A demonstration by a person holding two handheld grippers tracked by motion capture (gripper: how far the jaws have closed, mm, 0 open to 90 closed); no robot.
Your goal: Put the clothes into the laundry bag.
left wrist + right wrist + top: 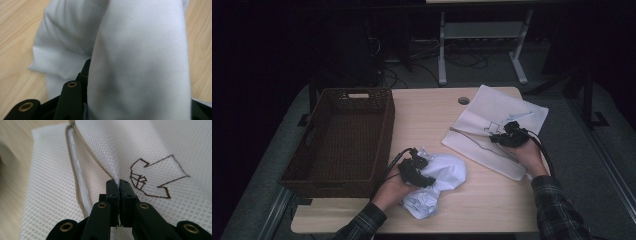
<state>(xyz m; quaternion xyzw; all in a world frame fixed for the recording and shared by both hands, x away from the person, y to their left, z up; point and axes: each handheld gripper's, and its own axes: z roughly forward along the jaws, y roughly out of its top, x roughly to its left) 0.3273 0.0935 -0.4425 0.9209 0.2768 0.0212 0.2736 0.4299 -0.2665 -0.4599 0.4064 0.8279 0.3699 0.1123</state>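
White mesh laundry bag (pixel 492 125): flat on tabletop (pixel 427 120), right side.
Right claw (pixel 120 185): clamped on its mesh layer.
Crumpled white cloth (pixel 439 180): beside brown wicker basket (pixel 337 145).
Left claw (pixel 418 172): gripping cloth fold.

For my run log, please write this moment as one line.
left gripper: shut on white cloth | right gripper: shut on mesh bag | basket: empty

White mesh bag (pixel 160 145) bears a brown arrow outline (pixel 156 177).
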